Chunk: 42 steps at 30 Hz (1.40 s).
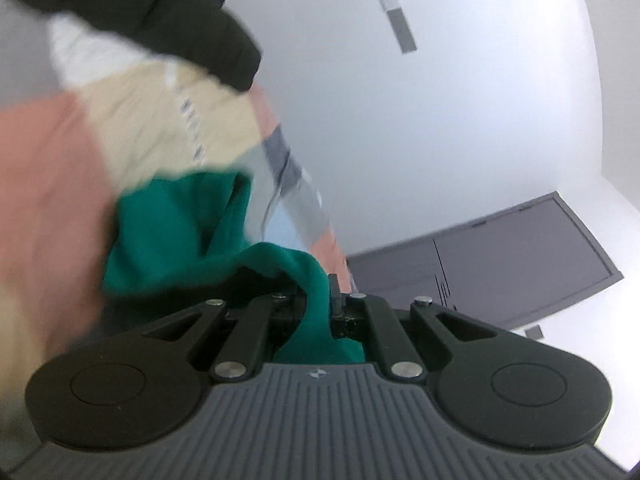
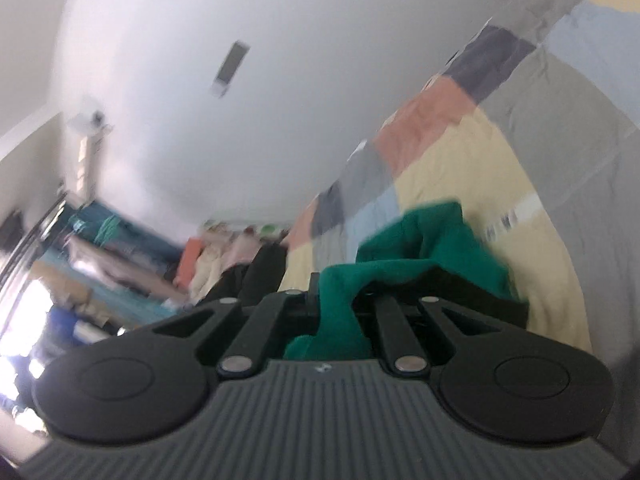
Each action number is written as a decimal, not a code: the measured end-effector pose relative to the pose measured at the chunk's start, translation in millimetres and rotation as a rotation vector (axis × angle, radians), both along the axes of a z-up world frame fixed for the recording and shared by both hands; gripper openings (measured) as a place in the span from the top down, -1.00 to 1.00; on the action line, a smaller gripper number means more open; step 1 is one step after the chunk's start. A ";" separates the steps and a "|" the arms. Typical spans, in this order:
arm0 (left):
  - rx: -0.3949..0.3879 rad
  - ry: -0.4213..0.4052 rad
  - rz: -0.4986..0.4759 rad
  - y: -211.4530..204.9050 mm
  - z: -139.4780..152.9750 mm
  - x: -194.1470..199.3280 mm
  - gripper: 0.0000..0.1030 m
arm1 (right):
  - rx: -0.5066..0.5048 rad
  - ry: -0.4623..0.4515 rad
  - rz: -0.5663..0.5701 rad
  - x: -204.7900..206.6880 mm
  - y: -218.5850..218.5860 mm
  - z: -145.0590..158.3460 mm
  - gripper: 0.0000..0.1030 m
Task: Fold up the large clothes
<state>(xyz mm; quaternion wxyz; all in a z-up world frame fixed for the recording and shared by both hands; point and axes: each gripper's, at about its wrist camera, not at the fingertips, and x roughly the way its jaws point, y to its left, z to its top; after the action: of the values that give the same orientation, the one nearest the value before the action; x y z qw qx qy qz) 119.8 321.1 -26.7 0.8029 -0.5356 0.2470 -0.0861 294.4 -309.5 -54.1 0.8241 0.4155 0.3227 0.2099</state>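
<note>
A white ceiling fills the background of both views, so both cameras are tilted steeply upward, and a patchwork bedspread (image 2: 460,184) in pink, cream, grey and pale blue rises along one side of each picture.

Nearest the lens in the left wrist view, the left gripper (image 1: 320,304) has its fingers pressed together on a fold of the green garment (image 1: 168,240), which runs down between them and bunches up to the left. In the right wrist view the right gripper (image 2: 340,300) likewise pinches the same green cloth (image 2: 432,236), the fabric passing between the closed fingers and heaping just beyond them. The garment therefore hangs or stretches between the two grippers, lifted off the bed as far as can be judged.

Beyond it, a person's dark sleeve (image 1: 168,12) over a white layer shows at the top left of the left view. Farther off are a long ceiling light (image 1: 398,24), a dark grey cupboard front (image 1: 500,264), and, in the right view, blurred shelves or piles of coloured things (image 2: 120,256) too smeared to name.

By my reading, the folding is at an early or middle stage: the garment is gripped at two points and raised, crumpled, with no neat fold visible; laying it flat and making the folds remain.

No brand, label or writing can be read; only a small emblem (image 1: 316,374) sits on the gripper body, illegible.
</note>
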 end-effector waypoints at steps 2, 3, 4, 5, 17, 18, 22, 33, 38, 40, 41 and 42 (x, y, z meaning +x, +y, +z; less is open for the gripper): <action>0.038 -0.007 0.028 6.1 4.1 32.3 0.86 | -0.009 0.007 -0.030 28.6 3.9 0.5 0.85; 0.050 -0.008 0.051 8.8 3.9 49.3 0.86 | -0.003 0.020 -0.054 45.2 7.7 -1.4 0.84; 0.065 -0.016 0.067 11.0 2.7 65.3 0.86 | -0.015 0.014 -0.060 56.6 10.6 -4.1 0.84; 0.093 -0.025 0.075 13.8 0.1 78.8 0.86 | -0.031 0.003 -0.068 71.0 16.0 -6.7 0.84; 0.312 -0.004 0.052 25.0 -95.6 223.2 0.84 | -0.048 0.095 -0.185 176.6 43.3 -114.0 0.84; 0.328 -0.007 0.040 25.7 -103.0 230.4 0.83 | -0.042 0.110 -0.184 185.0 43.1 -124.0 0.84; 0.378 0.031 0.001 32.9 -127.0 258.6 0.81 | -0.035 0.136 -0.169 209.5 50.3 -148.6 0.84; 0.459 0.053 -0.044 28.1 -136.6 265.0 0.79 | -0.138 0.138 -0.121 223.6 69.6 -164.1 0.80; 0.513 -0.017 -0.030 19.4 -108.1 234.0 -0.09 | -0.225 0.079 -0.091 203.7 71.6 -144.5 0.61; 0.563 -0.029 0.016 15.5 -92.5 214.1 -0.16 | -0.277 0.040 -0.092 189.7 73.1 -132.7 0.57; 0.581 -0.038 0.033 13.6 -85.4 204.1 -0.16 | -0.296 0.022 -0.096 180.5 73.3 -126.0 0.49; 0.592 -0.048 0.040 11.4 -78.7 194.4 -0.16 | -0.307 0.005 -0.094 171.5 73.5 -119.3 0.19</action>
<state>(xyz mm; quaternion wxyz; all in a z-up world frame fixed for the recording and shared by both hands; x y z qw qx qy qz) 314.2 332.4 -105.4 0.9314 -0.2806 0.2317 -0.0073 465.9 -236.0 -173.4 0.8861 0.2997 0.3332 0.1183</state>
